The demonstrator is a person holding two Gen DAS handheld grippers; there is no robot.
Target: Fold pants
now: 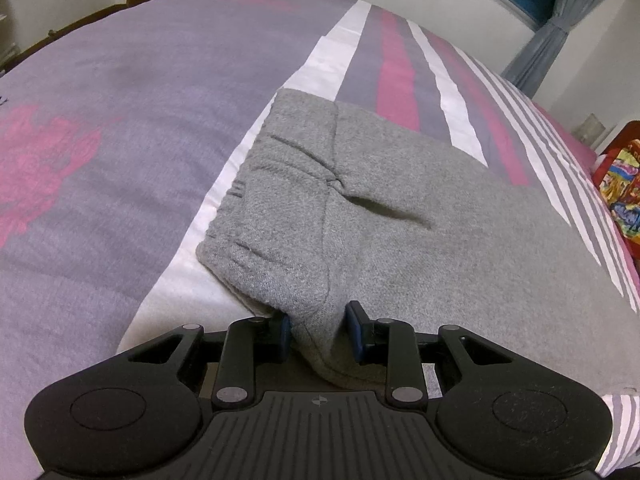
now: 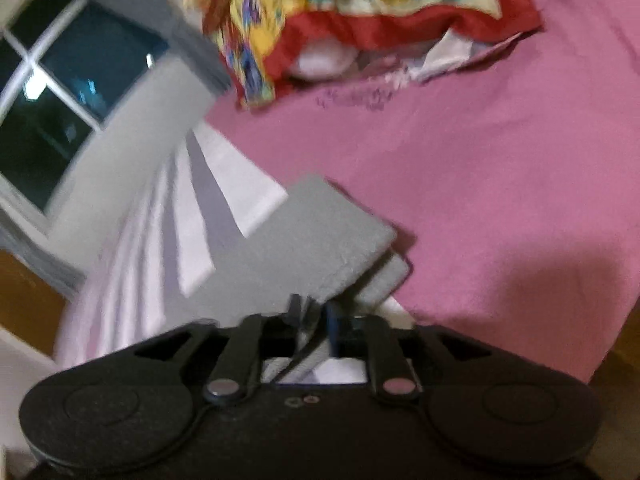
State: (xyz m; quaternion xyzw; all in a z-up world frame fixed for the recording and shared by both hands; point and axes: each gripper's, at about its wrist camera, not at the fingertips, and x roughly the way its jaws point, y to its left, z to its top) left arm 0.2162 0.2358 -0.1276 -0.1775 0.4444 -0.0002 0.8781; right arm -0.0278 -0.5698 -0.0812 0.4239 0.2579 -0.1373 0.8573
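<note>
Grey knit pants [image 1: 360,208] lie on the bed, waistband end toward the far left, with a pocket slit in the middle. My left gripper [image 1: 318,330] has its blue pads on either side of a raised fold of the near edge, shut on the cloth. In the blurred right wrist view, the pants [image 2: 304,240] show as a folded grey end with two layers. My right gripper [image 2: 316,320] is shut on the near corner of that end and holds it slightly lifted.
The bedspread [image 1: 100,160] is purple with pink patches and white, grey and pink stripes. A red-edged colourful cloth [image 2: 320,8] lies on pink bedding [image 2: 480,200] at the right. A window with curtains [image 1: 560,8] stands beyond the bed.
</note>
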